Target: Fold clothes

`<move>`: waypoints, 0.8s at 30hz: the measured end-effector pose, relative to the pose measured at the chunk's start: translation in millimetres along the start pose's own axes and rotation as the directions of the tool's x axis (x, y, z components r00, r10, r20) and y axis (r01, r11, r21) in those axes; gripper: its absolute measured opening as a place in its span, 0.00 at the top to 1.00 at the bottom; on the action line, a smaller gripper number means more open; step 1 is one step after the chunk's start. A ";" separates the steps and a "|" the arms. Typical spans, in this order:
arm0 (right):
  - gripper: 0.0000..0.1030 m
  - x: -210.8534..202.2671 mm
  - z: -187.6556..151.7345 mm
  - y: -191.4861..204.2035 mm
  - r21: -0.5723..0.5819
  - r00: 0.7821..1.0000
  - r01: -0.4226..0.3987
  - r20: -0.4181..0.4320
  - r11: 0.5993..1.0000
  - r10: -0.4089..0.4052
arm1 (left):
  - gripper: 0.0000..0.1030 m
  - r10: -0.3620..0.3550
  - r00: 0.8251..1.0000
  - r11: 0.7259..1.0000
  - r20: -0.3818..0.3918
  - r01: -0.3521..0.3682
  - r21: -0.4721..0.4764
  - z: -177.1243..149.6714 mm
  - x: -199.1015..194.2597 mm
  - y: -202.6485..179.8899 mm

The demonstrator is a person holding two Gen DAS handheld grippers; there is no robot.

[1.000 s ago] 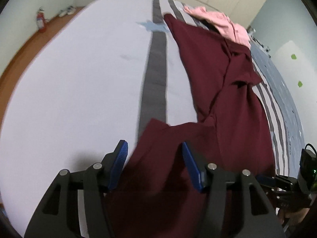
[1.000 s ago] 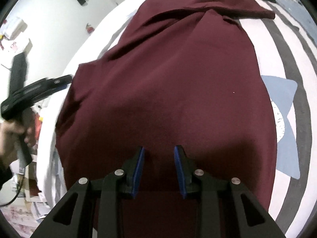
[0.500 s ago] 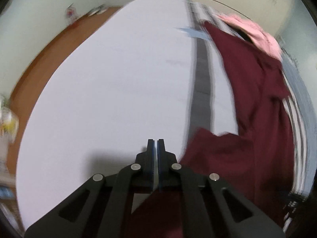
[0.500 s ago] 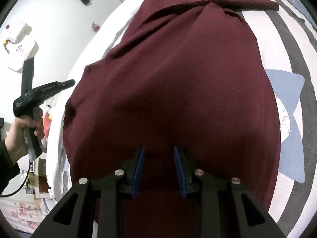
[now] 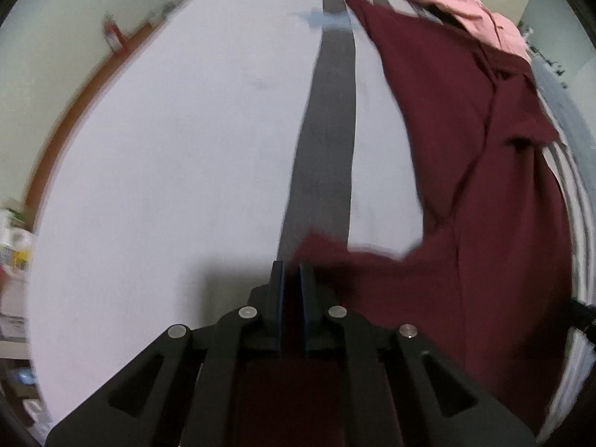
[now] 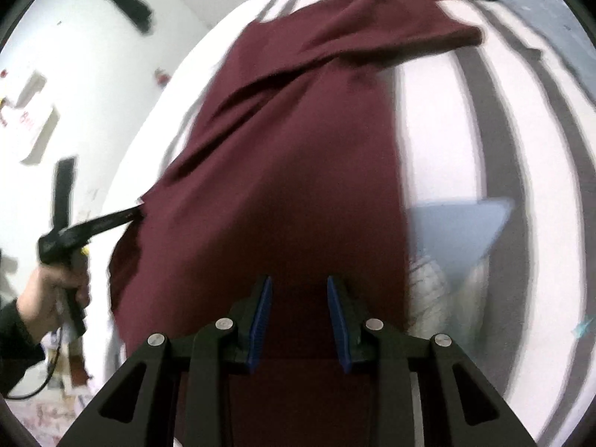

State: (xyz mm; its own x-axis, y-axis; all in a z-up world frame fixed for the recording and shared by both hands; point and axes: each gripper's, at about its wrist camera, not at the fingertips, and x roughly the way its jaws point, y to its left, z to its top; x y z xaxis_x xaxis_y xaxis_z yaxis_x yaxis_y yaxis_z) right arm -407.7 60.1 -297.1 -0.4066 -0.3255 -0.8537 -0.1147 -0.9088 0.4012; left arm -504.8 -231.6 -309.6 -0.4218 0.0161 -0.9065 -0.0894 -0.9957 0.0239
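A long maroon garment [image 5: 465, 171] lies lengthwise on a white bed with grey stripes [image 5: 178, 156]. My left gripper [image 5: 291, 272] is shut on the garment's near left corner and holds it just above the sheet. In the right wrist view the same maroon garment [image 6: 298, 156] fills the middle. My right gripper [image 6: 298, 290] hovers over its near end with the jaws partly apart and cloth between them. The left gripper [image 6: 138, 216] shows there at the left, pinching the garment's edge.
A pink garment [image 5: 465, 3] lies at the bed's far end beyond the maroon one. A blue star print [image 6: 458, 234] is on the sheet to the right. The floor and a red extinguisher [image 5: 111, 33] are off the bed's left side.
My left gripper closed on the garment's corner and has pulled it leftward. The right wrist view has lifted and tilted, and the cloth now looks narrower and drawn up.
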 end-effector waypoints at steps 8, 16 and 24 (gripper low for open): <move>0.72 -30.9 58.5 -96.8 0.076 0.988 0.122 0.091 0.990 -0.129 | 0.69 -0.248 0.959 0.956 0.137 0.219 0.194 82.0 -22.0 -154.3; 0.71 -55.6 88.6 -160.2 0.103 0.969 0.178 0.155 0.979 -0.193 | 0.59 -0.408 0.909 0.853 0.087 0.346 0.390 101.7 -6.1 -296.3; 0.65 -70.3 90.7 -209.5 0.180 0.947 0.235 0.179 0.955 -0.267 | 0.59 -0.405 0.914 0.783 0.010 0.341 0.521 108.8 43.2 -386.2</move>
State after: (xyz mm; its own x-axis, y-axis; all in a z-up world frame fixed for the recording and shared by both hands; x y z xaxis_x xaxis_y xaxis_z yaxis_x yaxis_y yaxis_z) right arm -437.3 297.1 -291.1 -0.5171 -0.0192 -0.8557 -0.3682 -0.8975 0.2427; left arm -586.7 163.5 -312.2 -0.3585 0.4190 -0.8342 -0.6835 -0.7265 -0.0711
